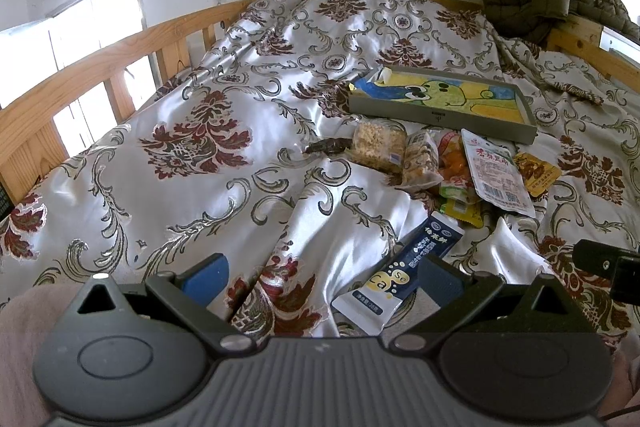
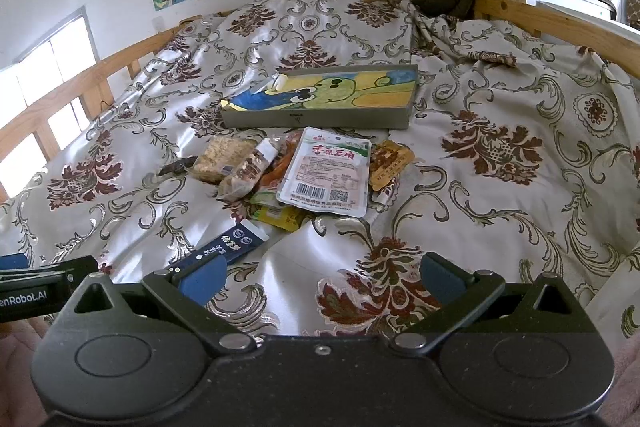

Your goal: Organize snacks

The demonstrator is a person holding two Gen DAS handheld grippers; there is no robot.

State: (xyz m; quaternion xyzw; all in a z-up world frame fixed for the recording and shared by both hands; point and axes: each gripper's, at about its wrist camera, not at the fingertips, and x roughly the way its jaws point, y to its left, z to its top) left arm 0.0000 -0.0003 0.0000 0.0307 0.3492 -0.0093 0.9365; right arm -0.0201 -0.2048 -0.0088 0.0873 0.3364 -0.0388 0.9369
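Both the left hand-held gripper (image 1: 324, 277) and the right hand-held gripper (image 2: 320, 273) are seen released, nothing grasped. A heap of plastic snack packets (image 2: 304, 171) is seen mid-frame on the floral satin bedspread (image 2: 500, 147), just below a shallow grey cardboard tray (image 2: 320, 117).

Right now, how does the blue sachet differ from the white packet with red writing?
The blue sachet is long, narrow and dark; the white packet is broad and pale. The sachet lies alone on the bedspread, nearest the grippers; the packet rests atop the snack pile, close to the tray. Both lie flat, ungripped.
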